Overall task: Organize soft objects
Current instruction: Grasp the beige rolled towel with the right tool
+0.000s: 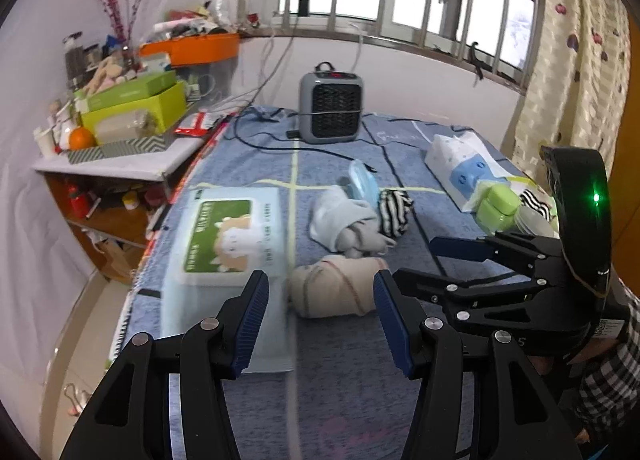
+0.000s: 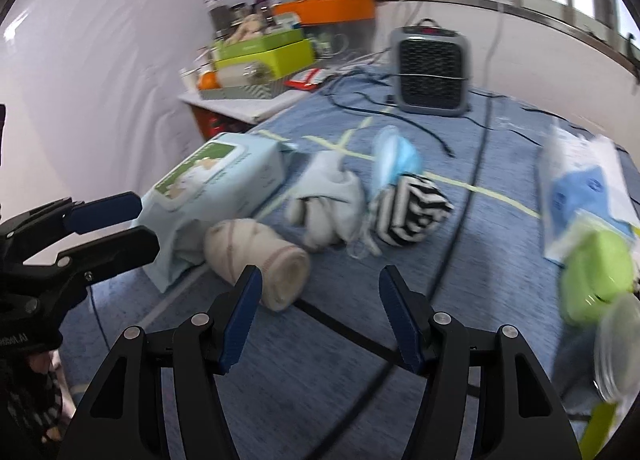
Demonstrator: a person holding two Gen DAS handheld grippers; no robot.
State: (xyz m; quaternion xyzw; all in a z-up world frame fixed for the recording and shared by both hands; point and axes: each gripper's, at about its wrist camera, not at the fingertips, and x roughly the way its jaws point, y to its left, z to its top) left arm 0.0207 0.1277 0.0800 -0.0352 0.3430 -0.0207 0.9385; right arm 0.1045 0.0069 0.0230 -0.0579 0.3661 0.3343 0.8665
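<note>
— Left gripper (image 1: 322,316) hovers over the blue bed cover (image 1: 340,388), jaws apart, gripping nothing; a beige bandage roll (image 1: 332,290) lies just ahead between its fingertips.

— And the other one?

— Right gripper (image 2: 320,310) is spread and empty too. Grey socks (image 2: 326,197) and striped socks (image 2: 408,209) lie ahead of it, and the bandage roll ahead-left.

The green-capped bottle (image 2: 596,280) at the right-wrist view's edge is motion-blurred, its lower part cut off.

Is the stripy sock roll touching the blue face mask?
Touching. In the right wrist view the stripy sock roll presses against the lower edge of the blue face mask, no gap between them.
</note>
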